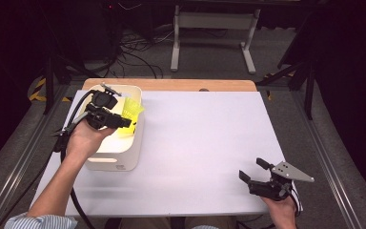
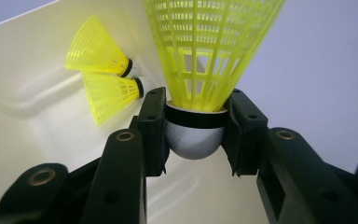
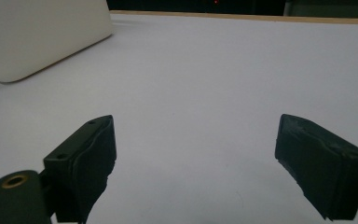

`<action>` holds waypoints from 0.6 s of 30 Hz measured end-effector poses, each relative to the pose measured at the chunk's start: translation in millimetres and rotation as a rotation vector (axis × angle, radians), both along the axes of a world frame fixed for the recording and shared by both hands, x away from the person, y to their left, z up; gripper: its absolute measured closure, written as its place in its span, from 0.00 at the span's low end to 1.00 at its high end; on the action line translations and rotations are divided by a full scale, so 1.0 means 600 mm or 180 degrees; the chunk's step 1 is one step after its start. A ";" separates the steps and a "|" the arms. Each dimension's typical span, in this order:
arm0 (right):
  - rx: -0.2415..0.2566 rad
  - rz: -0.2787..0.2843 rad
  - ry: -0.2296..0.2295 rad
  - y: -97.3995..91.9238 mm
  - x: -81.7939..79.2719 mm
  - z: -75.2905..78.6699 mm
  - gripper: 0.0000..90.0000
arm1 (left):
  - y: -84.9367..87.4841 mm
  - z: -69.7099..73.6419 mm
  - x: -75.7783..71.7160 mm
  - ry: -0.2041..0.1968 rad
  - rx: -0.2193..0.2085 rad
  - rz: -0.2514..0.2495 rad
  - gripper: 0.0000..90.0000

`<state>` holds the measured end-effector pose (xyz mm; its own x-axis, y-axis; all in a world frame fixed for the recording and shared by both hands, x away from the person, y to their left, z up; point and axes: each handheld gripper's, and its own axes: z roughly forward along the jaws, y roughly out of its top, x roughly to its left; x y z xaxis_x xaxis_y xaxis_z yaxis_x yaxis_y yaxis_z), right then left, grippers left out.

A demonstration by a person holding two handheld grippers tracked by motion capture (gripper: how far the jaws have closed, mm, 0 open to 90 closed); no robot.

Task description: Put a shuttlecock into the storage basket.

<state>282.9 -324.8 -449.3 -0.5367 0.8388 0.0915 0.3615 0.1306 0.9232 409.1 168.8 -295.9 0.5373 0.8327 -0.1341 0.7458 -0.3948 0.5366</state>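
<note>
A: Where is the shuttlecock (image 2: 205,60) held at the moment?

B: It is clamped by its rounded cork base between the jaws of the left gripper (image 2: 195,126), with the yellow skirt pointing away from the hand. In the high view the left gripper (image 1: 116,120) is seen over the open top of the white bin (image 1: 119,160) at the left side of the table (image 1: 205,143).

A: What else is seen in the bin?

B: Two more yellow shuttlecocks (image 2: 105,74) are seen lying against its inner wall, one just above the other.

A: And the right gripper?

B: The right gripper (image 3: 196,158) is held low over the bare table near the front right corner, its jaws spread wide with nothing between them. In the high view it (image 1: 253,171) is seen well apart from the bin.

A: What could go wrong from here?

B: The base is round and smooth, and it is pinched only at its widest band. A slip could be caused by any twist of the wrist, and the shuttlecock could be tipped sideways in the grip. If it is lifted out carelessly, the skirt could be caught on the bin's rim and bent, or the light bin could be dragged, since it is not steadied by the other hand. If it is let go too high, it could bounce out onto the table.
</note>
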 end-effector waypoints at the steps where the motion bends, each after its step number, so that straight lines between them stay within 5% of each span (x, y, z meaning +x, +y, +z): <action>1: -0.0006 -0.0003 0.0000 0.000 0.000 0.000 0.14 | 0.003 -0.002 0.002 0.0012 -0.0006 0.0023 0.71; 18: -0.0001 -0.0009 -0.0008 -0.001 0.000 0.000 0.15 | 0.027 -0.014 0.014 0.0037 0.0012 0.0195 0.71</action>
<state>282.7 -325.3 -449.1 -0.5345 0.8404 0.0899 0.3595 0.1298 0.9241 417.3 185.0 -304.3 0.4837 0.8644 -0.1369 0.7748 -0.3502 0.5264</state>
